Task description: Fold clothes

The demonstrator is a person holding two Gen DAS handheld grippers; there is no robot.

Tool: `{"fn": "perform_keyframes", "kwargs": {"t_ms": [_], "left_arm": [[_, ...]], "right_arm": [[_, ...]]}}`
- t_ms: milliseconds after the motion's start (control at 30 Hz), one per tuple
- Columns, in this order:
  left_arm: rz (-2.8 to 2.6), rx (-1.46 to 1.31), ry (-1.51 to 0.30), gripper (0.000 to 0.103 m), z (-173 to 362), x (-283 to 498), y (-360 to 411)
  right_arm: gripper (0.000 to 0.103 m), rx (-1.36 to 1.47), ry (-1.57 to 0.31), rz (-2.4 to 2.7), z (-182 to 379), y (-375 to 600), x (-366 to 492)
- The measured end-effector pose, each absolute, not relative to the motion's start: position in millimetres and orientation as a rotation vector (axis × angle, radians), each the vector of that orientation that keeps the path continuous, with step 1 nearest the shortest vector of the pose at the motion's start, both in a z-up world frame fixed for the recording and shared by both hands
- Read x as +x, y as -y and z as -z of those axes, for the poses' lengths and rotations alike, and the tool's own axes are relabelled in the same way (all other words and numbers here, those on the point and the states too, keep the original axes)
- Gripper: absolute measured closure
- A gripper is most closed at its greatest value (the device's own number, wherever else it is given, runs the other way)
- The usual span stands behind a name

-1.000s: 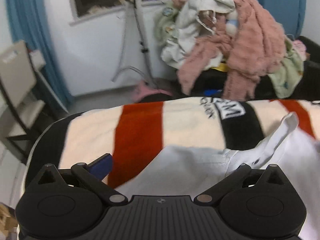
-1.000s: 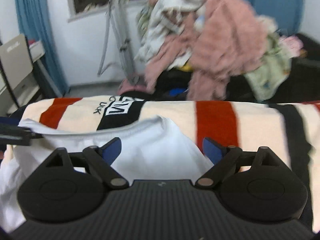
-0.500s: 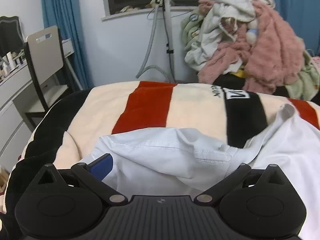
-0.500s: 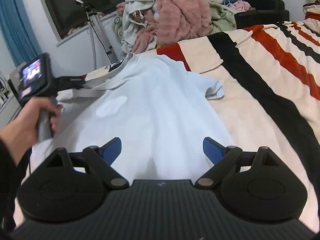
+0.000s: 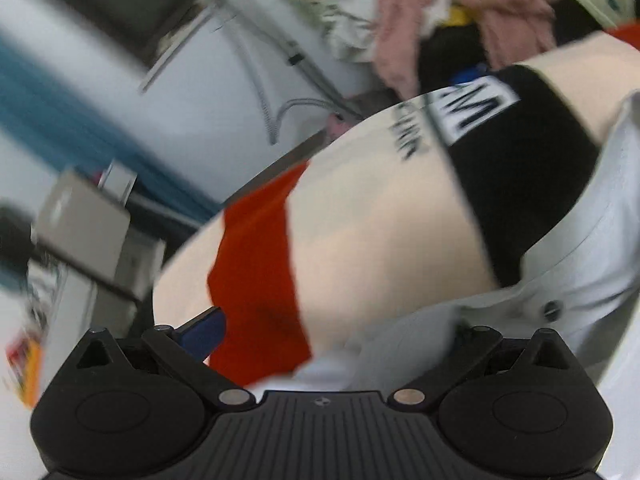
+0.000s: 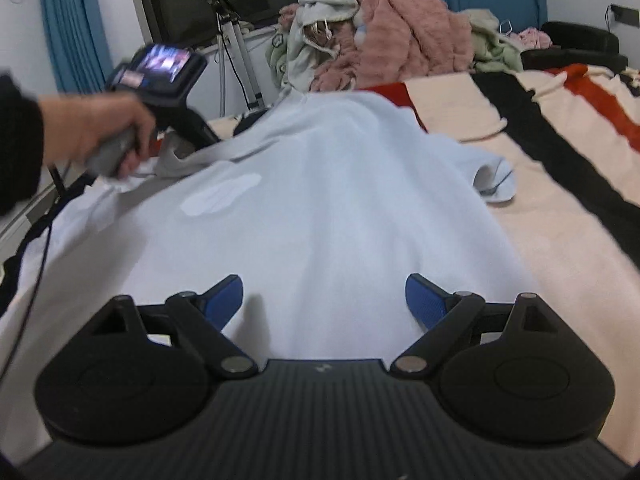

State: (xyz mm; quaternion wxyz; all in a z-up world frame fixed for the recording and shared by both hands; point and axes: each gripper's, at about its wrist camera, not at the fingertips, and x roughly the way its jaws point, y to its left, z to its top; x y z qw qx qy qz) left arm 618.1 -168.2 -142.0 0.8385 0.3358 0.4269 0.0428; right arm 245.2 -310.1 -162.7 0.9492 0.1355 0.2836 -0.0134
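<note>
The white T-shirt (image 6: 320,200) lies spread on the striped bed (image 6: 560,184), directly ahead of the right gripper's (image 6: 324,300) spread, empty jaws. Left gripper (image 5: 328,332)—jaws apart, cloth bunched at one side; grip unclear—should draw its sleeve inward evenly.

A shirt (image 6: 320,200) lies on the blanket (image 6: 540,208), clothes pile (image 6: 392,40) behind.

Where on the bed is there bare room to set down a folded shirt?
Bare striped blanket lies right of the white shirt, past its right sleeve. The clothes pile crowds the far end; the left hand-held gripper, at the left sleeve, crowds that side.
</note>
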Motion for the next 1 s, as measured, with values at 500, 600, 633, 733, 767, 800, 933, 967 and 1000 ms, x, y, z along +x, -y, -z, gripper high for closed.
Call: {"fn": "perform_keyframes", "kwargs": {"t_ms": [500,600,633,733,767,800,933,967,1000], "left_arm": [[0.233,0.402,-0.807,0.015,41,555,152],[0.238,0.262,-0.772,0.035,51,545,109],[0.233,0.241,-0.755,0.036,55,540,97],[0.233,0.214,-0.705,0.044,68,534,63],[0.228,0.208,-0.699,0.048,74,537,53],[0.221,0.212,-0.696,0.050,79,540,45],[0.292,0.277,-0.684,0.053,95,549,27],[0.353,0.303,-0.682,0.052,100,550,27],[0.401,0.339,-0.688,0.051,105,550,29]], "right_arm": [[0.014,0.350,-0.535,0.030,153,320,225],[0.014,0.340,-0.517,0.042,148,318,215],[0.013,0.334,-0.514,0.046,148,317,213],[0.013,0.321,-0.515,0.052,148,317,211],[0.013,0.319,-0.516,0.055,149,316,212],[0.013,0.318,-0.518,0.058,149,316,213],[0.014,0.324,-0.537,0.058,156,316,222],[0.014,0.324,-0.543,0.060,159,316,224],[0.014,0.323,-0.546,0.062,161,316,227]]}}
